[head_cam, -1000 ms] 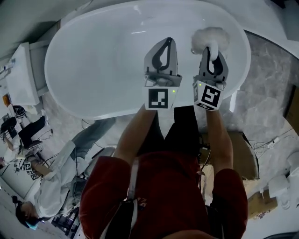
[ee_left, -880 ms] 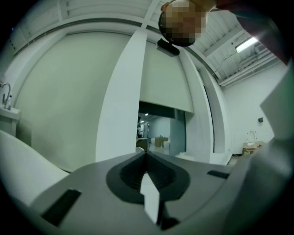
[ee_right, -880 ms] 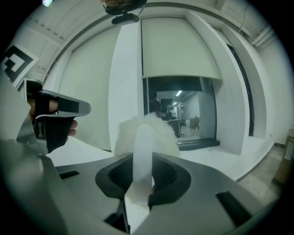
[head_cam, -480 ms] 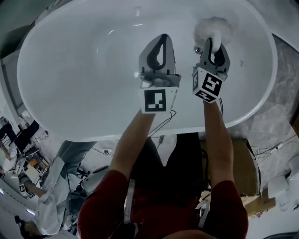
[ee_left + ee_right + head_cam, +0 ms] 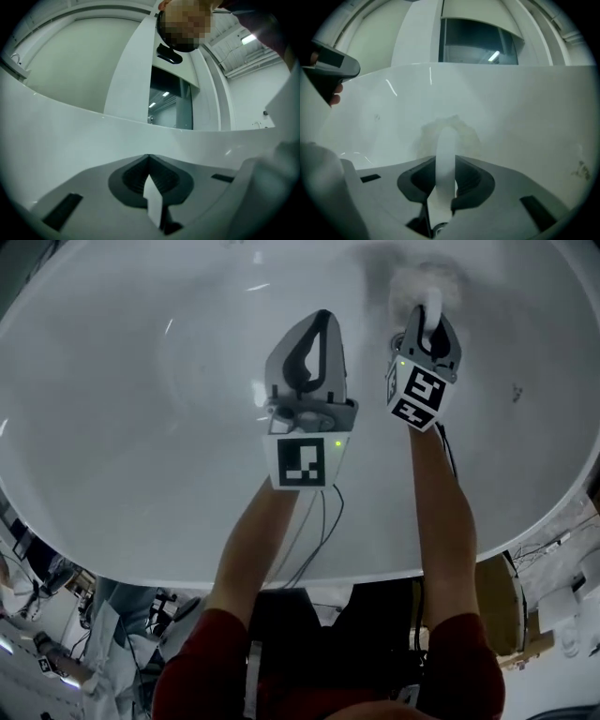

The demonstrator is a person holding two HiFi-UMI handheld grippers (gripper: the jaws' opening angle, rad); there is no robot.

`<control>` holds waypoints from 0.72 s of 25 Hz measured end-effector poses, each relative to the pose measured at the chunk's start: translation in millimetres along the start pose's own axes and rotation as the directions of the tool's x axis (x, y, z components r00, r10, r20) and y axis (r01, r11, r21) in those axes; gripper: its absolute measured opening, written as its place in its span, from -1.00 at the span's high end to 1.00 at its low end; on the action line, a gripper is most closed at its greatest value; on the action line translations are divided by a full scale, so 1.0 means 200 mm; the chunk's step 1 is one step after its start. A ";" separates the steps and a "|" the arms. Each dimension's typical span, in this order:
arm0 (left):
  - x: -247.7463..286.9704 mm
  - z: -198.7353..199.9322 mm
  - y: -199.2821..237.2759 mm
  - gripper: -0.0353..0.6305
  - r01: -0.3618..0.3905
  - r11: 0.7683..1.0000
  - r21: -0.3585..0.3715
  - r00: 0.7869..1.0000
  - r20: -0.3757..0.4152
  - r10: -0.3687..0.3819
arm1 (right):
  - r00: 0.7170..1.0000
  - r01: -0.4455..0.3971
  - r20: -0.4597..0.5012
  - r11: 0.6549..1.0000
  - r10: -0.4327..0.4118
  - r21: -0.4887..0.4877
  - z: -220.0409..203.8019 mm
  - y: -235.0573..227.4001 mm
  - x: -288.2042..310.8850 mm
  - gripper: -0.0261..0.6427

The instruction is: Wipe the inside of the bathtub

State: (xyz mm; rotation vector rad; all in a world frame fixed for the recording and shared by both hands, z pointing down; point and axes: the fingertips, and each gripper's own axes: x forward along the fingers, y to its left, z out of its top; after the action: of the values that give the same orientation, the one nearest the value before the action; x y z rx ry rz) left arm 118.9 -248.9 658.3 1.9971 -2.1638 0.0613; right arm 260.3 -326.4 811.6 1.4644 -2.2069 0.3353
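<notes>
The white bathtub [image 5: 141, 427] fills the head view, and both grippers reach down into it. My right gripper [image 5: 429, 322] is shut on the white handle [image 5: 446, 159] of a fluffy white duster [image 5: 427, 285]. The duster's head [image 5: 450, 131] rests against the tub's inner wall [image 5: 525, 108]. My left gripper [image 5: 317, 322] hangs over the middle of the tub, to the left of the right one, with its jaws shut [image 5: 149, 159] and nothing held. The tub's wall [image 5: 70, 140] and rim lie ahead of it.
A small dark mark [image 5: 514, 390] sits on the tub's inner surface at the right. Thin cables [image 5: 319, 521] hang beside my left forearm. Beyond the near rim are a cardboard box [image 5: 497, 601] at the right and clutter at the lower left.
I have leaned over the tub, which now fills the view. Both grippers have gone forward and deeper inside, and the duster's head has come down onto the far inner wall.
</notes>
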 end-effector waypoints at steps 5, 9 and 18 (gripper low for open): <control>0.09 -0.26 -0.17 0.85 0.013 1.000 -0.022 1.000 -0.006 -0.013 | 1.000 0.018 -0.021 0.999 -0.019 -0.033 -0.27 -0.21 0.17 0.65; 0.11 -0.28 -0.41 0.85 0.034 0.999 -0.022 0.999 -0.007 -0.034 | 0.997 0.071 -0.017 0.997 -0.071 0.011 -0.31 -0.51 0.23 0.65; -0.07 -0.31 -0.56 0.85 0.006 1.000 -0.024 1.000 0.027 -0.005 | 0.992 0.123 0.015 0.992 -0.123 -0.007 -0.40 -0.65 0.04 0.65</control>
State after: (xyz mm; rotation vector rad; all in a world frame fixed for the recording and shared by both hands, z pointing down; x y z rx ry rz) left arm 238.6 -235.4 704.3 2.0023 -2.1644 0.0078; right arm 395.9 -349.2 877.5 1.5940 -2.1146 0.2751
